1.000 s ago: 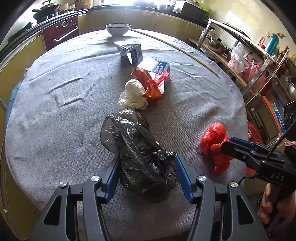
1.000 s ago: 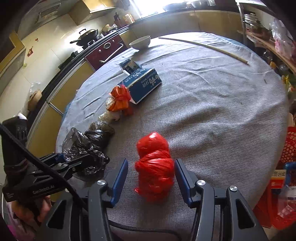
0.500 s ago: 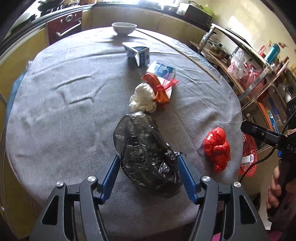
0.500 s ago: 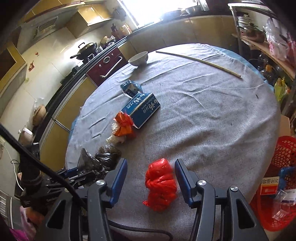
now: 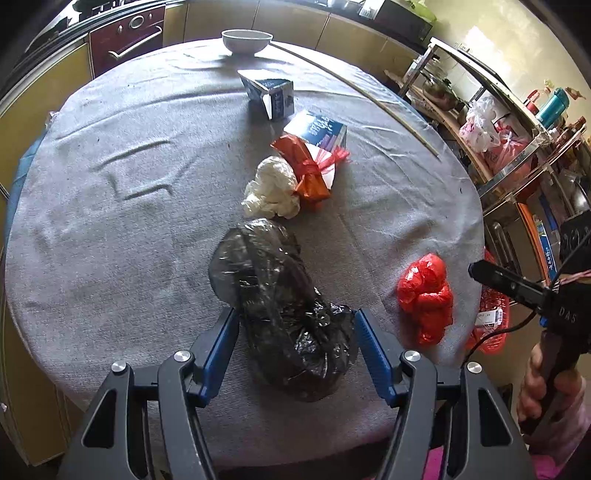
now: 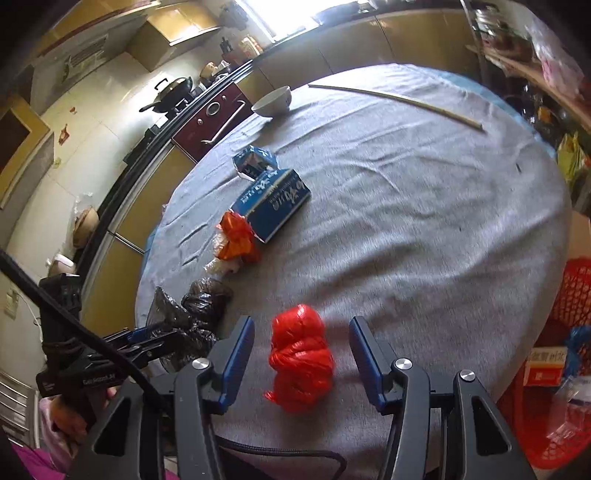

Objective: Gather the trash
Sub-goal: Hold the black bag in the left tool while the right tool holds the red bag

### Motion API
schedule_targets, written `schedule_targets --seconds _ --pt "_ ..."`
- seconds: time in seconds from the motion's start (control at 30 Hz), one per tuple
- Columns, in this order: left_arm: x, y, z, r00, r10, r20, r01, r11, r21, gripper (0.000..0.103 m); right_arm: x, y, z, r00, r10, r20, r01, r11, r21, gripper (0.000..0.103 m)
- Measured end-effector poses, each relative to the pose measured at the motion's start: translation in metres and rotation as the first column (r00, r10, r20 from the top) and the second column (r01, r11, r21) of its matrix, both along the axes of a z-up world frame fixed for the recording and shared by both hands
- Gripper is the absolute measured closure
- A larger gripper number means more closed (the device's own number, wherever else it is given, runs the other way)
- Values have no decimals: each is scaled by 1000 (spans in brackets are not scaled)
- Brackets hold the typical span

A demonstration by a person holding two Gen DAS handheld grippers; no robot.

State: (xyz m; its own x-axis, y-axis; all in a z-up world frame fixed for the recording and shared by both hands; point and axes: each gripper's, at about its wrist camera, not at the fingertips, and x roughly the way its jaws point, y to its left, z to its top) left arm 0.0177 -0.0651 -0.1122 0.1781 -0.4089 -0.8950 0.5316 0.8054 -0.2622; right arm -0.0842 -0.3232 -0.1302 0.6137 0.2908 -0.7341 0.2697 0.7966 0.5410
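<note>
Home kitchen, wok point(image 6: 173, 90) on stove, yellow cabinets point(image 5: 354, 35), cloth-covered round table point(image 5: 110, 221), bowl point(image 5: 246, 40)

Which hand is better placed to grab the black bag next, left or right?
Left. The left gripper is open with its fingers on either side of the black bag. The right gripper is open around the red bag instead.
</note>
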Motion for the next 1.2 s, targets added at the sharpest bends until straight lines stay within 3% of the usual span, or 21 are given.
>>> schedule_targets --seconds 0.3,0.6,0.87,1.2 --pt "-6 -4 -6 997 33 -74 -33 999 -3 37 -13 -3 -11 1000 -9 30 5 994 105 46" --pt "-17 3 10 997 52 -54 -54 998 -27 36 -30 -11 -4 996 -37 80 27 993 118 46" --pt "-10 1 9 996 62 -65 -64 997 -38 36 -25 -9 -11 998 -41 46 36 995 98 46" --pt "4 8 -14 986 113 -119 -116 993 -17 36 -4 9 -33 1000 10 -27 -8 996 92 46"
